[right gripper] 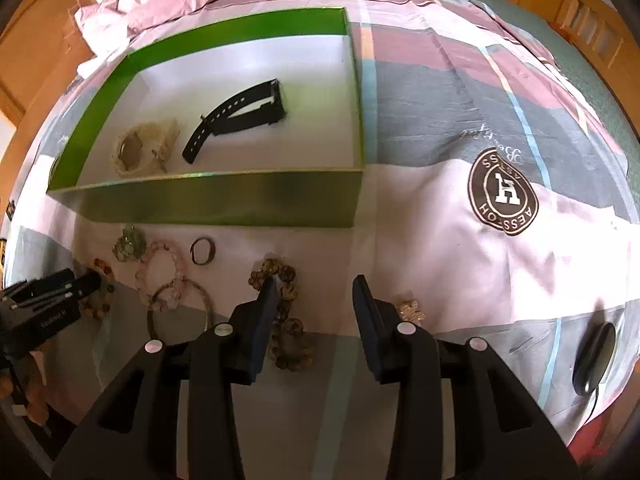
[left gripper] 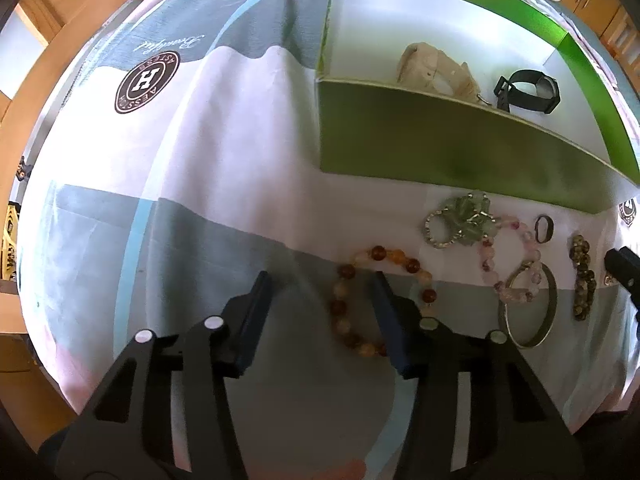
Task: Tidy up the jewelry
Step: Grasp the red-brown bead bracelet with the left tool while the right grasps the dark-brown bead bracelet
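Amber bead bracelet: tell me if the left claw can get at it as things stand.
Probably yes. The left claw is open, low over the bedspread, and one finger already sits inside the loop of the amber bead bracelet. Nothing covers it.

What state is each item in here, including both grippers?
Left gripper: open, empty, over the amber beaded bracelet.
Right gripper: open, empty, beside the brown beaded bracelet.
Green cardboard box: lidless, holding two watches.
Black strap watch: inside box, unbuckled.
Beige watch: inside box.
Pink beaded bracelet, silver bangle, dark ring: on bedspread, outside box.
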